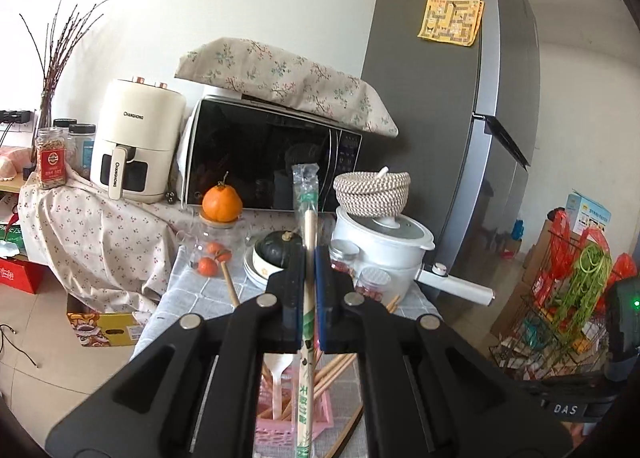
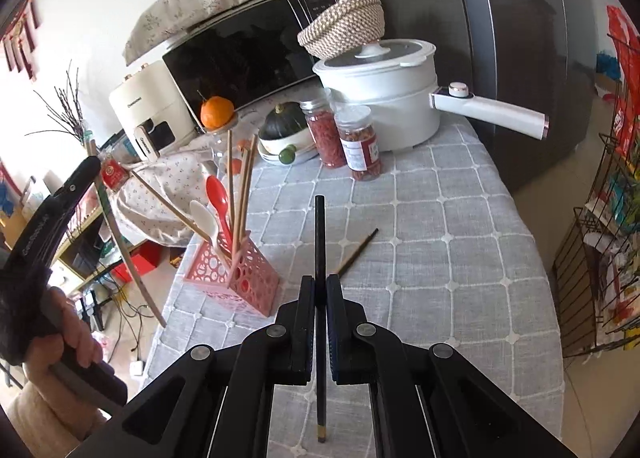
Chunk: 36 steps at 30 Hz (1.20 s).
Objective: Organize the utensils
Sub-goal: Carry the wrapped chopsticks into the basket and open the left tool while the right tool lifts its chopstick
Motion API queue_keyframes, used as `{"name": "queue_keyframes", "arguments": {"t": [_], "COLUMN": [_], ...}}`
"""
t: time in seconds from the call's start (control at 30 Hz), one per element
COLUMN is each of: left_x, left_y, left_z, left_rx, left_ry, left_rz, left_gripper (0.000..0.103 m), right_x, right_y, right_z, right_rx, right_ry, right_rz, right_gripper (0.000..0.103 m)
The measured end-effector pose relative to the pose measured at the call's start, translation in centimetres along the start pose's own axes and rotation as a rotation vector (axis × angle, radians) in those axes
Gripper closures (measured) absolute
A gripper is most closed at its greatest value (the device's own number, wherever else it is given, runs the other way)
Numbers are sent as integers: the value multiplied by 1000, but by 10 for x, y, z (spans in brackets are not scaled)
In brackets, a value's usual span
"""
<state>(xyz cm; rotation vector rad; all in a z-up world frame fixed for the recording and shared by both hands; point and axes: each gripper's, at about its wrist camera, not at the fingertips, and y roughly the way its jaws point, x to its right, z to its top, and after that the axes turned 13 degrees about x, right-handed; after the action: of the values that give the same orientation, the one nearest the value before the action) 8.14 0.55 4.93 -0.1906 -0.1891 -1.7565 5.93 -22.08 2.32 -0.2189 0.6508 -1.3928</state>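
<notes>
My left gripper (image 1: 309, 254) is shut on a pair of wrapped disposable chopsticks (image 1: 306, 218), held upright above the pink utensil holder (image 1: 276, 428). My right gripper (image 2: 320, 282) is shut on a black chopstick (image 2: 319, 234), held over the grey checked tablecloth (image 2: 460, 258). The pink perforated holder (image 2: 240, 278) stands near the table's left edge with wooden chopsticks (image 2: 244, 186), a red spoon (image 2: 218, 192) and a white spoon (image 2: 204, 216) in it. Another dark chopstick (image 2: 357, 251) lies on the cloth right of the holder. The left gripper with its wrapped chopsticks (image 2: 116, 234) shows at the left.
At the table's back stand a white pot with a long handle (image 2: 384, 98), a woven basket (image 2: 344, 24) on its lid, two spice jars (image 2: 360, 144), a bowl with a squash (image 2: 284, 126), a microwave (image 2: 248, 54) and an air fryer (image 1: 132, 138). A wire rack (image 2: 600, 238) stands right of the table.
</notes>
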Motion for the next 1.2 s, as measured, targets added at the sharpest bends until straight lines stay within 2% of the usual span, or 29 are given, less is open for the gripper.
{"name": "queue_keyframes", "arguments": {"t": [0.2, 0.47, 0.63, 0.9, 1.03, 1.2], "left_x": [16, 14, 17, 7, 3, -5], "left_y": [24, 45, 55, 48, 38, 21], "left_z": [-9, -26, -42, -48, -46, -39], "left_rx": [37, 79, 54, -54, -158, -267], "left_ry": [52, 24, 64, 61, 66, 63], "left_rz": [20, 67, 95, 147, 142, 147], "left_gripper": [97, 97, 97, 96, 79, 69], "right_x": [0, 7, 8, 7, 3, -8], "right_y": [-16, -18, -16, -19, -21, -32], "right_z": [10, 16, 15, 16, 21, 30], "right_rx": [67, 95, 94, 101, 117, 159], "right_ry": [-5, -4, -6, -13, 4, 23], "right_rz": [19, 24, 24, 18, 38, 78], "right_gripper": [98, 98, 98, 98, 98, 98]}}
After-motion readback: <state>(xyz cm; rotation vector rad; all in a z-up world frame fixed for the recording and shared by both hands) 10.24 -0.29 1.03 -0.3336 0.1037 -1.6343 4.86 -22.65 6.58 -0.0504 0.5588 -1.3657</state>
